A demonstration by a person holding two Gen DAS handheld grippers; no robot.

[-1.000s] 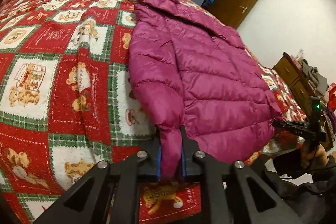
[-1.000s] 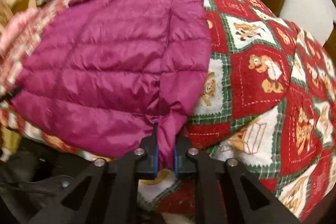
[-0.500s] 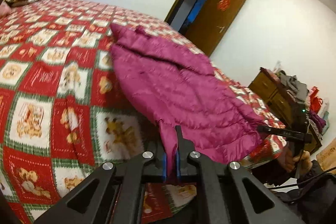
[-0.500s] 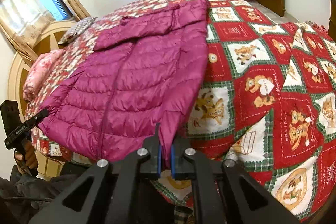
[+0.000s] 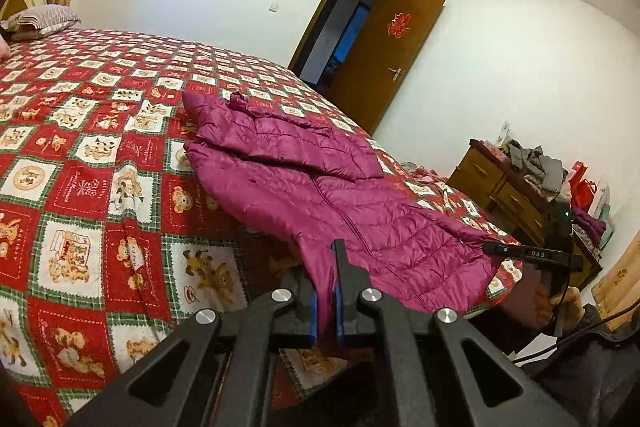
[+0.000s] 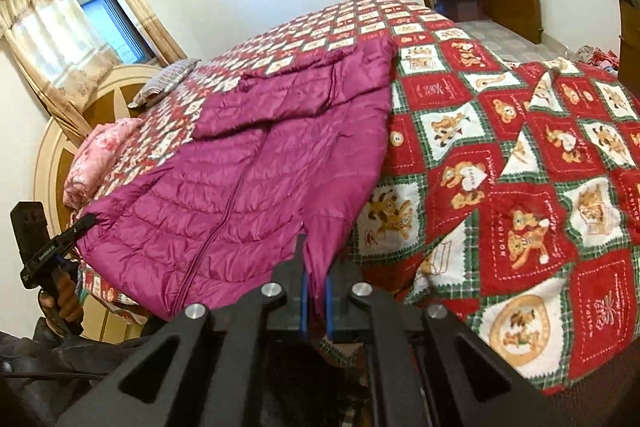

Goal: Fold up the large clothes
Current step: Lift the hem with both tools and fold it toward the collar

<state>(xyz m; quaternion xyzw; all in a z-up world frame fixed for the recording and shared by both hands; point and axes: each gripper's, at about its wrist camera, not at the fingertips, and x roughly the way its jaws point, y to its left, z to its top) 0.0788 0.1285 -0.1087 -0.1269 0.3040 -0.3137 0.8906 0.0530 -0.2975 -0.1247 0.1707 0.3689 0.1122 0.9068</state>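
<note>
Both tongs are clamped tight on the hem of a magenta puffer jacket [image 5: 304, 183] spread across a bed [image 5: 80, 155] with a red teddy-bear quilt. The left tongs [image 5: 327, 301] pinch one bottom corner between blue pads, the right tongs [image 6: 315, 301] the other, each with only a thin fold of fabric between nearly closed jaws. The jacket lies front up, its collar end flat on the quilt, its hem end raised off the bed's edge.
</note>
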